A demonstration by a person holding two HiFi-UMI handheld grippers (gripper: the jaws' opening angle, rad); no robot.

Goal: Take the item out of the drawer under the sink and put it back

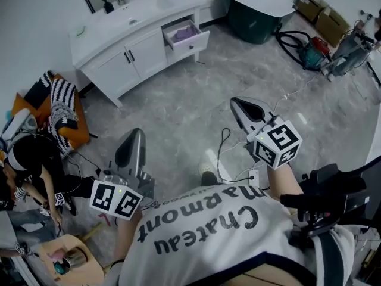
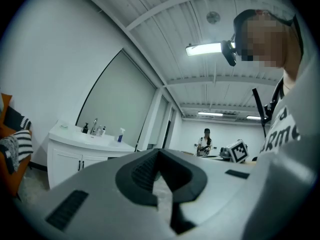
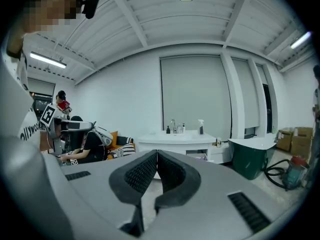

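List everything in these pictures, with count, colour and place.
vanity cabinet: one, white, against the far wall
drawer: one, white, pulled open at the vanity's right
item: one, purple, inside the drawer
tub: one, dark green, right of the vanity
cardboard boxes: two, brown, far right
vacuum cleaner: one, red and teal, floor at right
seated person: one, dark clothes, left edge
left gripper: one, grey, shut, empty
right gripper: one, grey, shut, empty

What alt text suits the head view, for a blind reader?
A person holds the left gripper and right gripper, both shut and empty, above a grey floor. Beyond, a white sink cabinet has one drawer open with a purple item inside.
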